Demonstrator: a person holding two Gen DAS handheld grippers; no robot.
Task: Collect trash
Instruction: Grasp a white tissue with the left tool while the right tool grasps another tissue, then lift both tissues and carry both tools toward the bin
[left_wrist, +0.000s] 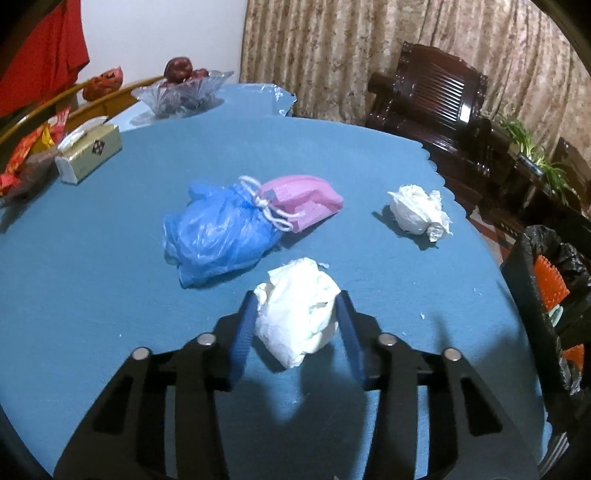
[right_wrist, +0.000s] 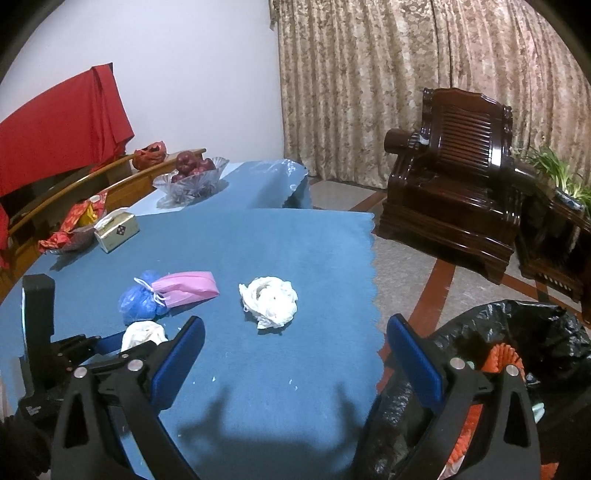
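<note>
My left gripper (left_wrist: 297, 297) is shut on a crumpled white paper wad (left_wrist: 297, 314), held just above the blue tablecloth (left_wrist: 110, 295). It also shows in the right wrist view (right_wrist: 142, 334). A second white wad (left_wrist: 419, 212) (right_wrist: 269, 300) lies near the table's right edge. A blue plastic bag (left_wrist: 218, 232) (right_wrist: 138, 301) and a pink face mask (left_wrist: 303, 199) (right_wrist: 188, 286) lie together mid-table. My right gripper (right_wrist: 295, 328) is open and empty above the table's near right edge, beside the black-lined trash bin (right_wrist: 517, 343) (left_wrist: 550, 266).
A tissue box (left_wrist: 88, 155) (right_wrist: 116, 229), red snack wrappers (left_wrist: 26, 162) and a glass fruit bowl (left_wrist: 181, 92) (right_wrist: 192, 181) stand at the table's far left. A dark wooden armchair (right_wrist: 454, 195) stands on the floor to the right.
</note>
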